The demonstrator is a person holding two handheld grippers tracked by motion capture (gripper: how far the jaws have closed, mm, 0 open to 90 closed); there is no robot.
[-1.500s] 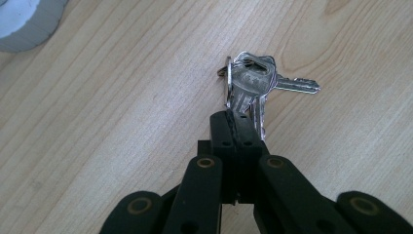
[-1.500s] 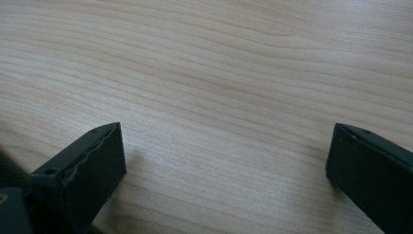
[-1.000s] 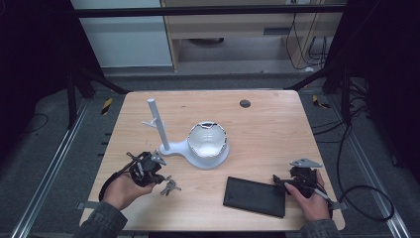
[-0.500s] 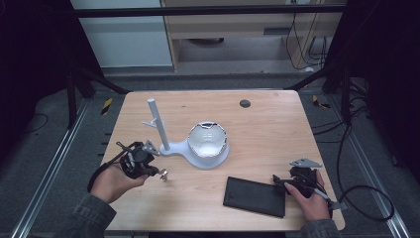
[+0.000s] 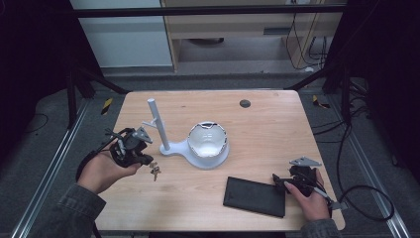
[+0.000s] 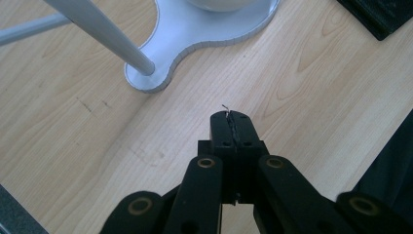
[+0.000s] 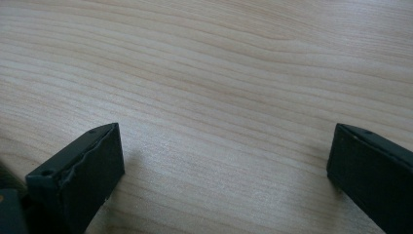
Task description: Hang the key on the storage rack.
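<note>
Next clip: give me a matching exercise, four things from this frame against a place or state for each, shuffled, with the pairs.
1. left gripper
2. right gripper
3. keys
4. black pad

A. jaws wide apart over bare wood
B. lies flat near the table's front edge
C. jaws shut on a thin wire ring
D. hang under the left gripper, beside the white stand

Pairs: 1-C, 2-A, 3-D, 4-B

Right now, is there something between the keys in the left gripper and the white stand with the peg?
Nothing visible: bare table lies between the keys, hanging from the left gripper, and the white stand.
</note>
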